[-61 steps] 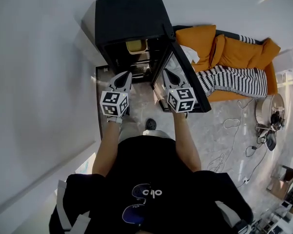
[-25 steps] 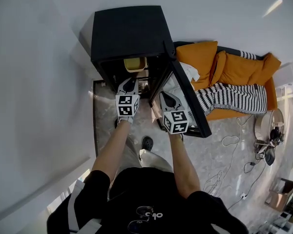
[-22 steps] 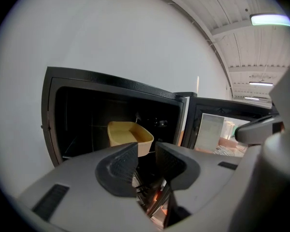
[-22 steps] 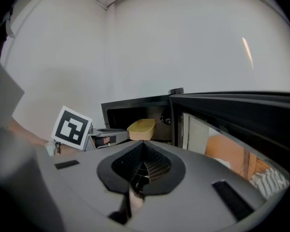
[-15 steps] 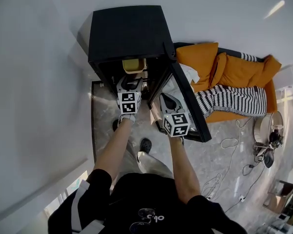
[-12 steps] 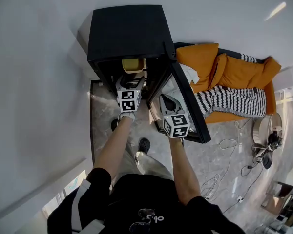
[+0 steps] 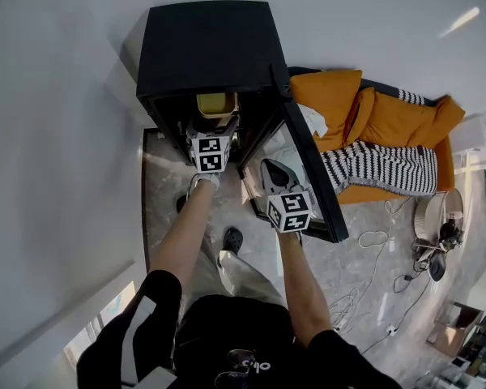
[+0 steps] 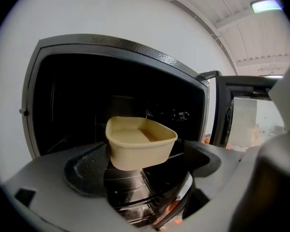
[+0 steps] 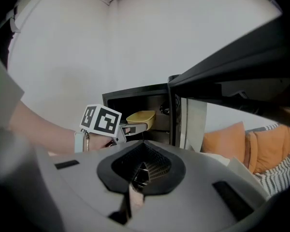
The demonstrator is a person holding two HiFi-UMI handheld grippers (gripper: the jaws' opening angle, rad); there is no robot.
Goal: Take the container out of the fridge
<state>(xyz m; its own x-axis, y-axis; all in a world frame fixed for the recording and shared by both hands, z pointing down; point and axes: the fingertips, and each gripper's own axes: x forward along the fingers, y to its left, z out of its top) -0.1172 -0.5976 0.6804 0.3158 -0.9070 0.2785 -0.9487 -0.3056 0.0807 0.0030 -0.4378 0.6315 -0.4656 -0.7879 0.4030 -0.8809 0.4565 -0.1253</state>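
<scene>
A pale yellow container (image 7: 216, 104) (image 8: 140, 141) (image 9: 141, 116) stands on a shelf inside the open black fridge (image 7: 206, 47). My left gripper (image 7: 213, 128) (image 8: 142, 166) reaches into the fridge mouth. Its jaws have just been opening and now stand wide apart. The container sits just ahead of them in line with the gap, and the pads (image 8: 84, 170) do not press on it. My right gripper (image 7: 274, 173) (image 9: 141, 168) hangs lower, beside the open fridge door (image 7: 308, 164), its jaws shut with nothing between them. The right gripper view shows the left gripper's fingers (image 9: 133, 128) just below the container.
The fridge door swings out to the right, close to my right gripper. An orange sofa (image 7: 389, 108) with a striped blanket (image 7: 381, 168) stands behind it. Cables (image 7: 381, 241) lie on the marble floor. A white wall (image 7: 57, 136) runs along the left.
The left gripper has moved forward into the fridge opening and its jaws have spread from shut to wide. The right gripper has dropped a little beside the door.
</scene>
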